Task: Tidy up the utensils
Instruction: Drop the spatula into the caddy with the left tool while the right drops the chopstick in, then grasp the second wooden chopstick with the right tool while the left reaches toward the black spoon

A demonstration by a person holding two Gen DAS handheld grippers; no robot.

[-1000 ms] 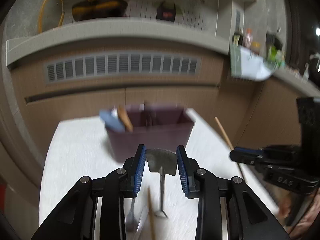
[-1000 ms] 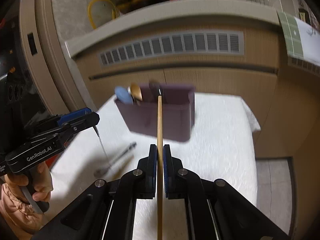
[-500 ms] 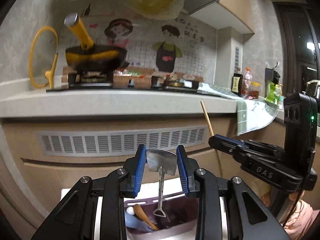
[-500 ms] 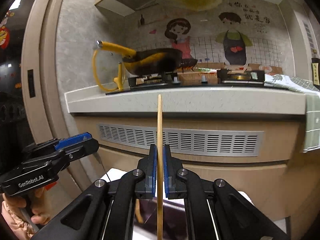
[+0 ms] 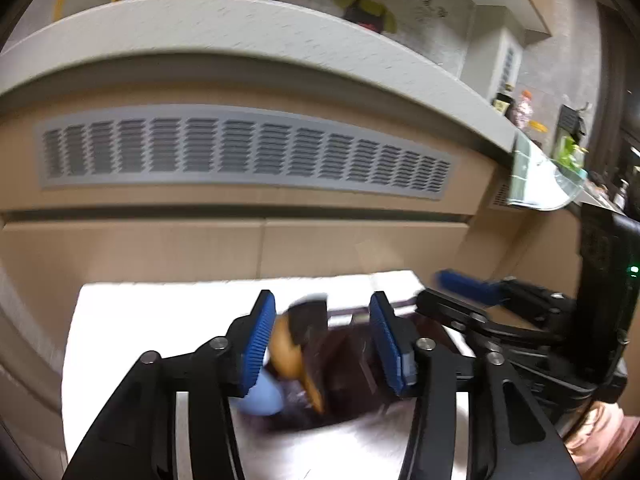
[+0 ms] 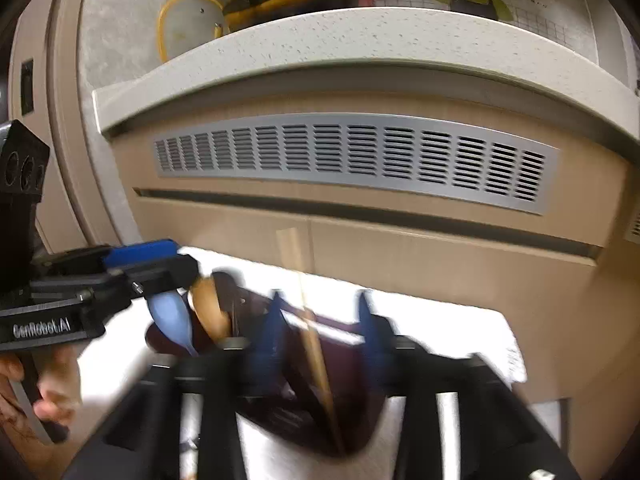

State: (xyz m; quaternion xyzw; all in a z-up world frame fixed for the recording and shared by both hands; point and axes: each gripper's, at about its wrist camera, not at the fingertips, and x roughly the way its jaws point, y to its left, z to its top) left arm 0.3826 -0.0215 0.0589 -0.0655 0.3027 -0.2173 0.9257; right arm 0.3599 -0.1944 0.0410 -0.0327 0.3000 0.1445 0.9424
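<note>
Dropping utensils into the dark purple holder (image 5: 344, 380) looks like the step in hand, and both tools sit right over its mouth. The left tool (image 5: 322, 344) stands wide open with nothing between its blue pads; below the gap, a wooden spoon (image 5: 288, 352) and a pale blue spoon (image 5: 260, 396) stand in the left part of the holder, beside a dark, blurred flat piece that I cannot name for sure. The right tool (image 6: 320, 332) is blurred by motion, yet its pads are plainly spread apart, and a wooden chopstick (image 6: 316, 352) leans in the holder between them, touching neither as far as the blur lets me judge. The holder itself stands on a desk (image 5: 160, 308) under a white cloth, close to the far edge, in front of the cabinet with the long vent (image 5: 240, 152).

The next move, I judge, calls for lifting both tools straight up and clear, so as not to knock the holder or the leaning chopstick, then turning back toward the near side for whatever utensils remain; none show here.
</note>
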